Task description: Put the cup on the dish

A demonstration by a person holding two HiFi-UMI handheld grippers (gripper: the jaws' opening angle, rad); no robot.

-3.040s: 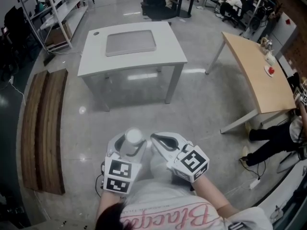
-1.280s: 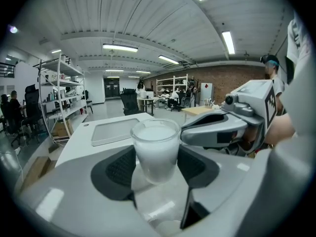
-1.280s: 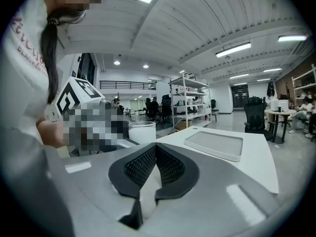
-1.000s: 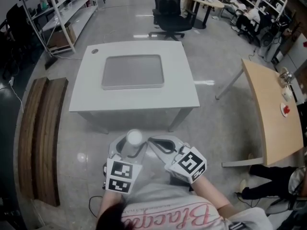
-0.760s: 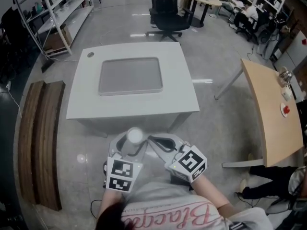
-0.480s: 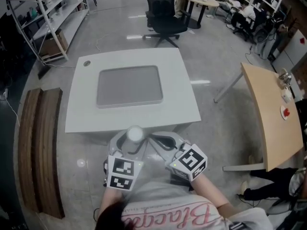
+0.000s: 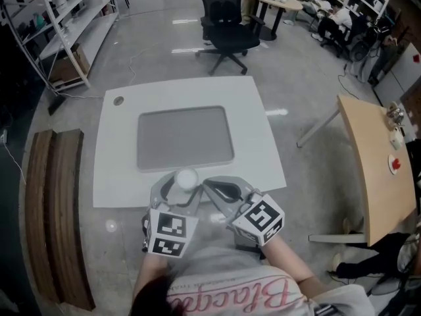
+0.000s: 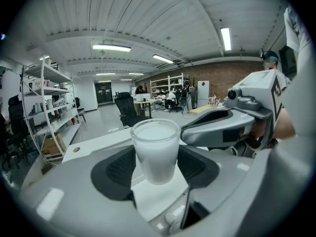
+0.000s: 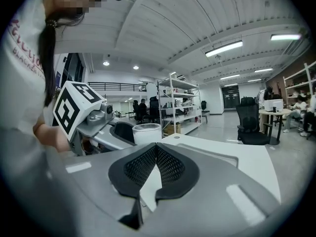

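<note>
A frosted white cup stands upright between the jaws of my left gripper, whose dark pads press on its sides. In the left gripper view the cup fills the middle of that gripper. My right gripper hangs just to its right with its pads touching and nothing between them, as in the right gripper view. Both grippers hover over the near edge of a white table. A grey rectangular tray lies in the table's middle, beyond the cup.
A black office chair stands behind the table. A wooden table is on the right, a wooden bench on the left and metal shelves at the far left. A round cable hole marks the table's far left corner.
Both grippers, with the cup still held in the left one, have come forward from over the floor to over the white table's near edge. The jaws look the same.
</note>
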